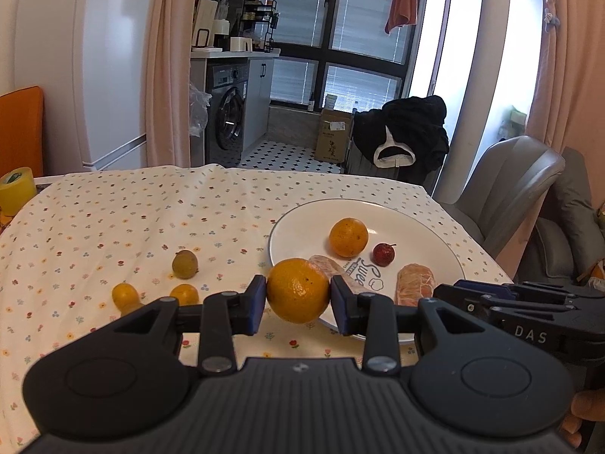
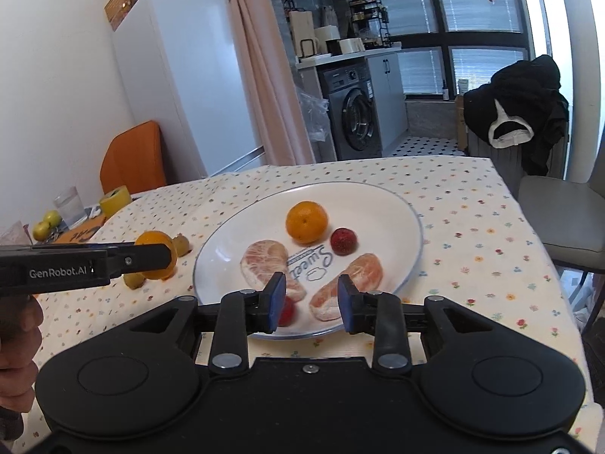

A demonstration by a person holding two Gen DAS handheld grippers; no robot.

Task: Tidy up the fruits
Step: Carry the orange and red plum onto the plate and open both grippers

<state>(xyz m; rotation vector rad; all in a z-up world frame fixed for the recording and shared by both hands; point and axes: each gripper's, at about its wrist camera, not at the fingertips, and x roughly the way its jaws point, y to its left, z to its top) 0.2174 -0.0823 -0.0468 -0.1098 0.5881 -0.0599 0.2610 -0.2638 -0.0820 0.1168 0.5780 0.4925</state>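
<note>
Left hand-held gripper [image 1: 298, 297] clamps a mandarin [image 1: 298, 290] across its middle — firm but bruisable, light. Right hand-held gripper [image 2: 311, 300] gapes empty over the plate [image 2: 401, 212].

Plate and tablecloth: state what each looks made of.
Plate: probably glazed ceramic; glossy white with window glare, thin blue rim line, printed lettering. Tablecloth: thin woven fabric, matte, small floral print, showing creases and wrinkles near the far edge. Neither can be confirmed by look alone.

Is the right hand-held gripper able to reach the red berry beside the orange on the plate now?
Probably yes. The right hand-held gripper is open and empty, and the red berry lies uncovered ahead on the plate.
</note>
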